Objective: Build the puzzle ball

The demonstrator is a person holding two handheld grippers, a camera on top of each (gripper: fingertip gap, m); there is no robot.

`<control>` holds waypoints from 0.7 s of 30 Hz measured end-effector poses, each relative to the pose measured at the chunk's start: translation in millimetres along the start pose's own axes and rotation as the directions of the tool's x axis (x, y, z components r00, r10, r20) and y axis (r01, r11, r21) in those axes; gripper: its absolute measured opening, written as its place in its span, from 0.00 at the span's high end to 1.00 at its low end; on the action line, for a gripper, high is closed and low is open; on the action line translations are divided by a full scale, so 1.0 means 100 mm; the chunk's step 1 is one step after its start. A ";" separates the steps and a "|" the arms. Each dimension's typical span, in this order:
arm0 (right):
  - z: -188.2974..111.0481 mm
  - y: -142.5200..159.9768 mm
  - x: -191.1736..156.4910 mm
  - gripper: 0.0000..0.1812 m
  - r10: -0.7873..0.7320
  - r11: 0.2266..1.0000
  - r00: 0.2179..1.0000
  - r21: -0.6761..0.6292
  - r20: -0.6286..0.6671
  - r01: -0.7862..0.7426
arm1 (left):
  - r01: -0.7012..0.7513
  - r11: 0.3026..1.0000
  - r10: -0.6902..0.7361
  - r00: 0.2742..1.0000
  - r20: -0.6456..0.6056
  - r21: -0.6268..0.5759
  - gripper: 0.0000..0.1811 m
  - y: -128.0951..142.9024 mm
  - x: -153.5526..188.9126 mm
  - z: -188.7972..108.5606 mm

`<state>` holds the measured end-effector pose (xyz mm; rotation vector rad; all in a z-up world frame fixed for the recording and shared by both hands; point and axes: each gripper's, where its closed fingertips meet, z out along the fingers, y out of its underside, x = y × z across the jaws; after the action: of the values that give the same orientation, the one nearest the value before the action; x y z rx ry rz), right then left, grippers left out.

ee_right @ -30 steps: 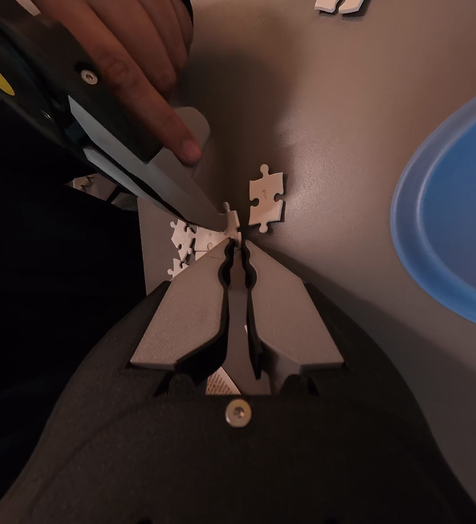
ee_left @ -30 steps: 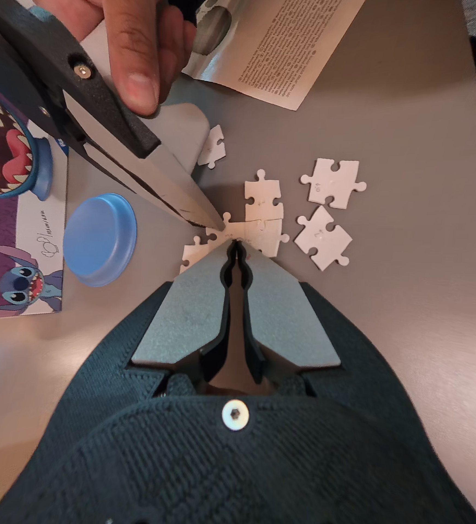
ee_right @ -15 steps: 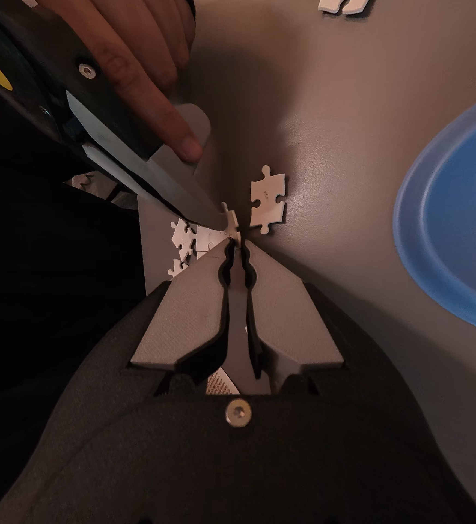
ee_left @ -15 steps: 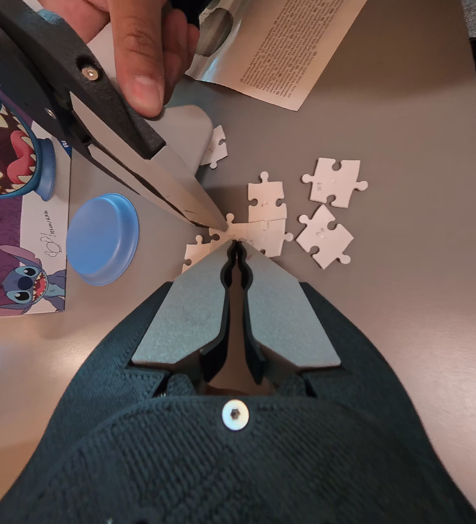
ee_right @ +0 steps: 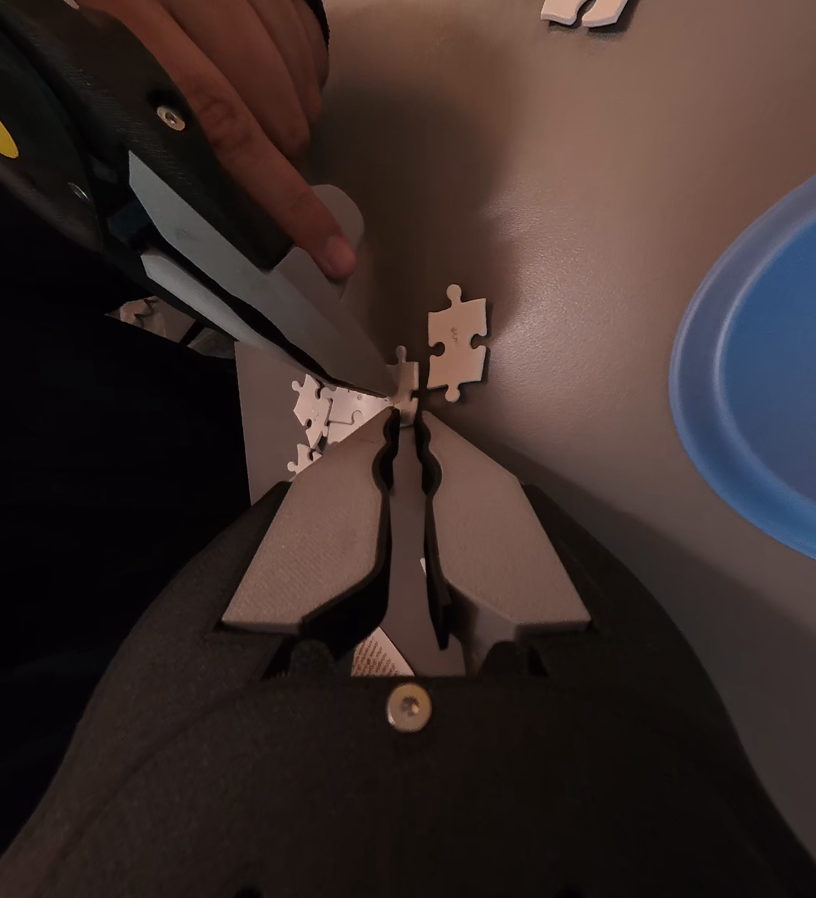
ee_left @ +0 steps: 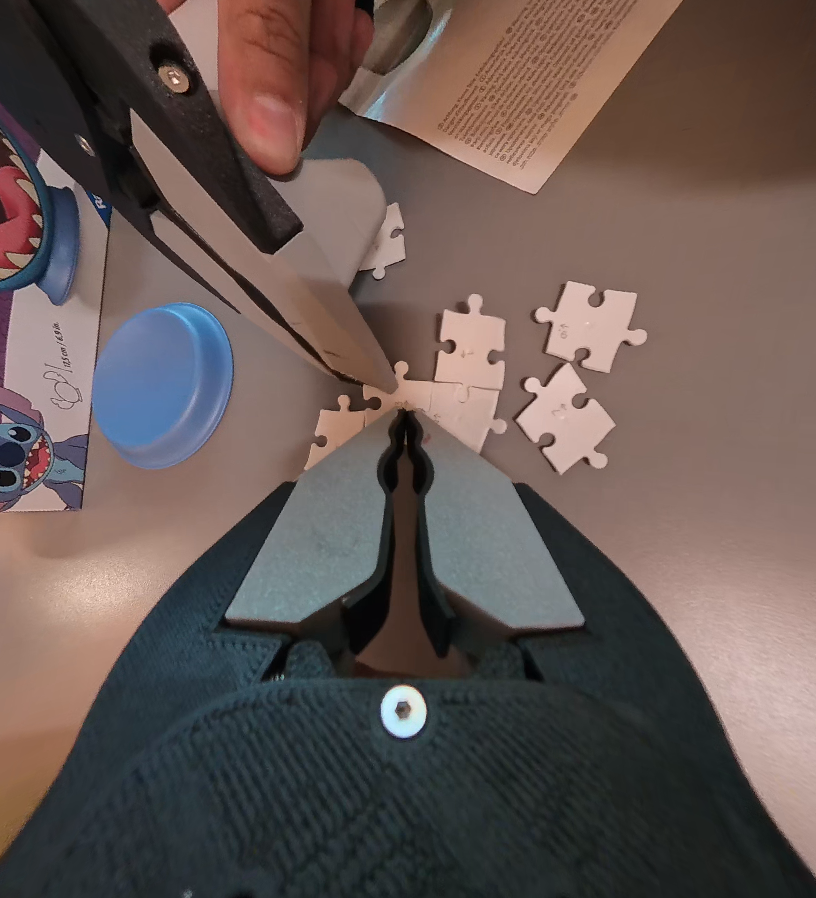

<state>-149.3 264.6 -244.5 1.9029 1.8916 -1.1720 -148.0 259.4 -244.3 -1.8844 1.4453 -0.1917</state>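
White puzzle pieces lie face down on the grey table. In the left wrist view my left gripper [ee_left: 403,413] is shut on the near edge of a short joined strip of pieces [ee_left: 464,413]. The right gripper [ee_left: 384,386], held by a hand, comes in from the upper left and meets it tip to tip at a piece with a knob [ee_left: 408,386]. In the right wrist view my right gripper [ee_right: 406,413] is shut on that piece [ee_right: 407,381], seen nearly edge-on. The left gripper [ee_right: 384,388] touches it from the left, over the joined pieces [ee_right: 343,405].
Loose pieces lie right of the strip: one single [ee_left: 564,418], a joined pair [ee_left: 591,325], one behind [ee_left: 469,347], one far back [ee_left: 389,243]. A blue cap [ee_left: 163,384] and a cartoon box [ee_left: 12,427] are left. A printed leaflet [ee_left: 518,73] lies at the back.
Almost nothing. Both grippers stay shut and tip to tip on the pieces. The hand and right gripper shift slightly in the left wrist view.
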 end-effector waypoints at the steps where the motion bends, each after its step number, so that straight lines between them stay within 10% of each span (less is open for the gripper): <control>1: 0.00 0.00 0.00 0.98 -0.006 1.000 1.000 -0.004 -0.009 0.006 | 0.000 1.000 0.000 1.000 0.001 0.001 1.00 0.00 0.00 0.00; 21: 0.03 0.00 -0.06 1.00 -0.112 0.994 0.990 -0.022 -0.084 0.110 | -0.015 1.000 0.015 1.000 0.001 0.013 1.00 -0.01 0.01 0.02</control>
<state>-149.6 258.6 -242.6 1.8892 2.0697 -1.1175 -145.6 259.3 -245.2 -1.8626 1.4542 -0.1927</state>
